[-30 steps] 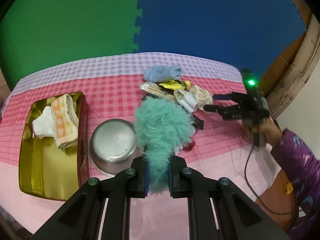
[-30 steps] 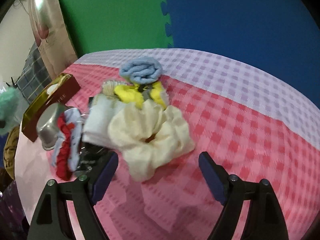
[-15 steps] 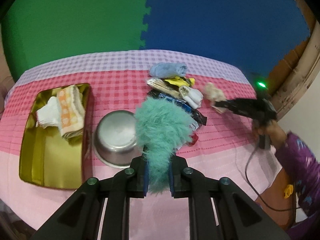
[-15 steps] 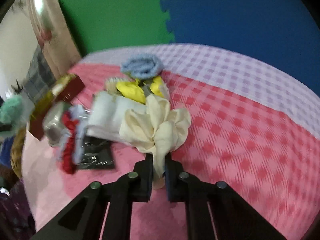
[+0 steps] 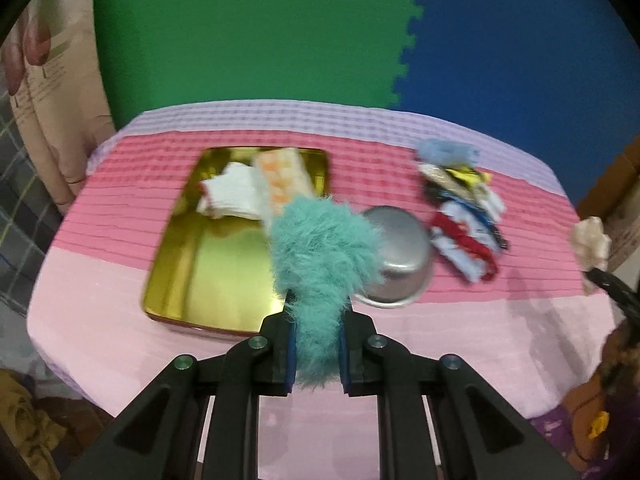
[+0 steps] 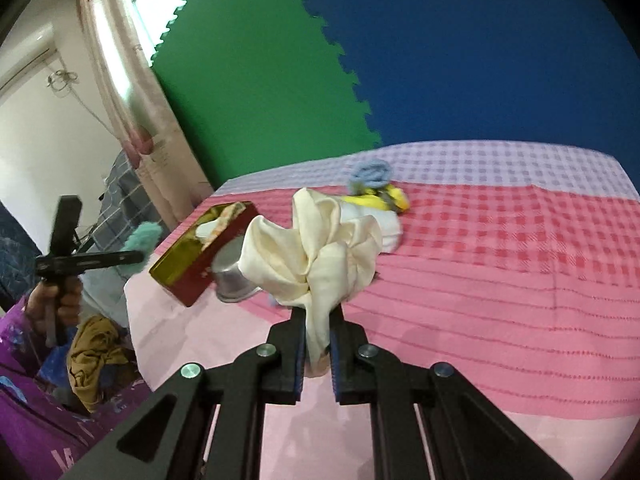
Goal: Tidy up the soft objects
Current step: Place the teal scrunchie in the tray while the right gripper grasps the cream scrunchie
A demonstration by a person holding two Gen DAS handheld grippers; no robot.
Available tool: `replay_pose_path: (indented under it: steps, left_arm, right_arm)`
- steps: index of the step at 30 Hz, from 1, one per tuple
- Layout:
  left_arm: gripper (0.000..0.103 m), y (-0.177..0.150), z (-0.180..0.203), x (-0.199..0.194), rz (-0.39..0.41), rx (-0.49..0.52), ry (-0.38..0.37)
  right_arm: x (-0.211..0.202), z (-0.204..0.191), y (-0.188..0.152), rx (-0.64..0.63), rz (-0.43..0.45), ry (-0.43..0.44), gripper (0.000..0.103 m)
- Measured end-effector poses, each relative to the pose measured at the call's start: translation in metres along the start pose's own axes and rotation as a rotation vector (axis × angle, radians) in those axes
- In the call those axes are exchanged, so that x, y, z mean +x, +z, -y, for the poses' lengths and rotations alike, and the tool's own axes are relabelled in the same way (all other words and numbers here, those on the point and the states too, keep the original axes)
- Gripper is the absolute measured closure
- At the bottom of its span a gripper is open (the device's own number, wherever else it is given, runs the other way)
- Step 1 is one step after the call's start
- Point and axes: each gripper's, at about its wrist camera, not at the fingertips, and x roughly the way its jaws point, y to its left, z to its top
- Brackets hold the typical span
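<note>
My left gripper (image 5: 318,332) is shut on a teal fluffy scrunchie (image 5: 320,248), held above the near right corner of the gold tray (image 5: 176,264). In the tray lie a white cloth (image 5: 232,196) and an orange-patterned towel (image 5: 284,176). My right gripper (image 6: 318,328) is shut on a cream scrunchie (image 6: 316,256), lifted clear of the table. In the left wrist view that cream scrunchie (image 5: 592,240) hangs at the far right edge. The right wrist view shows the left gripper (image 6: 132,256) with its teal scrunchie (image 6: 142,236) at the left.
An upturned steel bowl (image 5: 404,256) stands right of the tray. Behind it lies a pile (image 5: 464,216) with a blue rolled towel (image 6: 370,172), a yellow piece (image 6: 380,200) and a white sock (image 6: 388,224). A brown cloth (image 6: 96,352) lies below the table's left edge.
The right gripper shut on the cream scrunchie and lifted it away from the pile. The left gripper carried the teal scrunchie leftward, from over the bowl toward the tray.
</note>
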Motion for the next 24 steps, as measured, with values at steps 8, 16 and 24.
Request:
replay_pose_path:
  steps: [8,16,24]
  left_arm:
    - [0.088,0.02,-0.043,0.052,-0.028,0.005,0.063]
    - [0.085,0.033,-0.063,0.101,-0.081,0.013,0.097]
    - [0.08,0.038,-0.079,0.123,-0.086,0.013,0.144]
  right_arm:
    - [0.011,-0.045,0.009,-0.052,-0.017,0.048,0.094]
    - [0.022,-0.062,0.01,-0.059,-0.055,0.045,0.094]
    - [0.029,-0.073,0.013,-0.076,-0.08,0.053,0.094]
